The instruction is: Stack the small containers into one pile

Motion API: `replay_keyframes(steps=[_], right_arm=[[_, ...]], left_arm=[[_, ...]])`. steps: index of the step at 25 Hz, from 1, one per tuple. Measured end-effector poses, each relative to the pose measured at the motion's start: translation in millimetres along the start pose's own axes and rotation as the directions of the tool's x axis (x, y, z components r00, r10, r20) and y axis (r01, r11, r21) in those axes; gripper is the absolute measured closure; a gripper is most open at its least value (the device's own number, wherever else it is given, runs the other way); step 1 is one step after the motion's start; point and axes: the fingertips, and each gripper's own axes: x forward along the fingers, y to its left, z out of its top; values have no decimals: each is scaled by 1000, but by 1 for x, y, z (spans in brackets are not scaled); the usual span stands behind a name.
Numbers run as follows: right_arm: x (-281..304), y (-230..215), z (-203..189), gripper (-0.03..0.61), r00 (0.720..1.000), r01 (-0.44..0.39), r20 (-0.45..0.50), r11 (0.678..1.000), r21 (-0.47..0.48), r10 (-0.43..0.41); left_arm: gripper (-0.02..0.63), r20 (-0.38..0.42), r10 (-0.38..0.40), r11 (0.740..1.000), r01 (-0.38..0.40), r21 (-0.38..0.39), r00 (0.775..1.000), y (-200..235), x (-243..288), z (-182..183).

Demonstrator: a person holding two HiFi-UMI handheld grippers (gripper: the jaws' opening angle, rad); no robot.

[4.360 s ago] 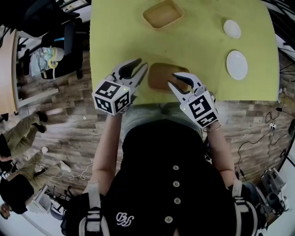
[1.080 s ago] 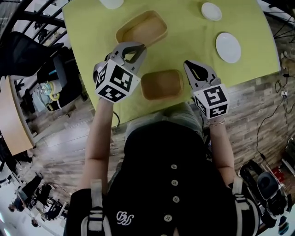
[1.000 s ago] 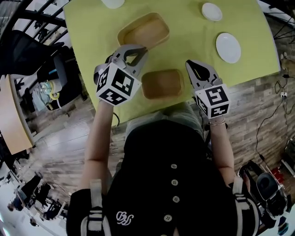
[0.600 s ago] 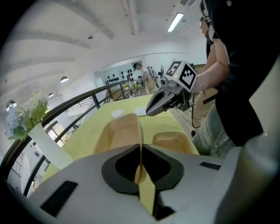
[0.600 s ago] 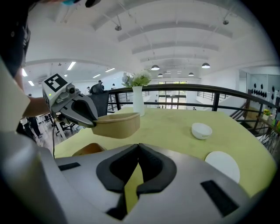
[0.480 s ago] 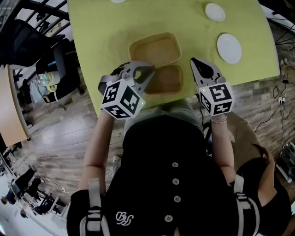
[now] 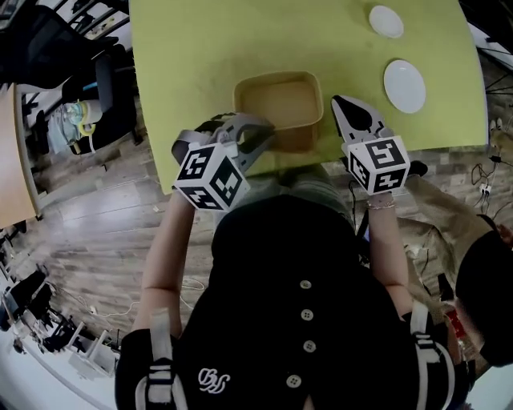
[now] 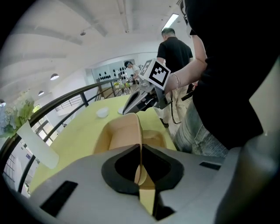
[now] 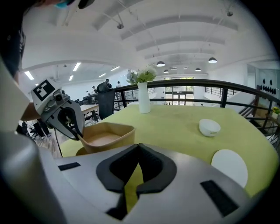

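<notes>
My left gripper (image 7: 263, 128) is shut on the near-left rim of a tan rectangular container (image 7: 276, 100), which it holds over the yellow-green table (image 7: 192, 56). A second tan container (image 7: 300, 142) lies beneath it at the table's near edge, mostly covered; whether the two touch I cannot tell. In the left gripper view the rim (image 8: 139, 131) runs between the pads of the left gripper (image 8: 140, 148), with the lower container (image 8: 154, 138) beyond. My right gripper (image 7: 338, 102) stands just right of the containers, shut and empty. The right gripper view shows the right gripper (image 9: 138, 148) and the held container (image 9: 105, 138).
A white bowl (image 7: 386, 22) and a white plate (image 7: 405, 86) lie at the table's right side. A white vase with flowers (image 9: 143, 98) stands at the far edge. The table's near edge runs just under the containers. Another person (image 7: 485, 272) stands at the right.
The left gripper has brought the tan container from the far left of the table toward the near edge, over the second container. The right gripper has stayed shut beside it.
</notes>
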Motion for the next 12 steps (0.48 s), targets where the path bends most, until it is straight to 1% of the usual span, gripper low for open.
replay_keyframes(steps=[6,12], right_arm=[[3,-2,-2,566,1000,-21,-13,1000,8,21],[5,-1,-5,566,999,-35,-19,999,4,35]], left_arm=[[581,-18,-45,999,45,-11,999,-23,-1,-3],[581,-73,-95,995,95,0,993,-39,5,-16]])
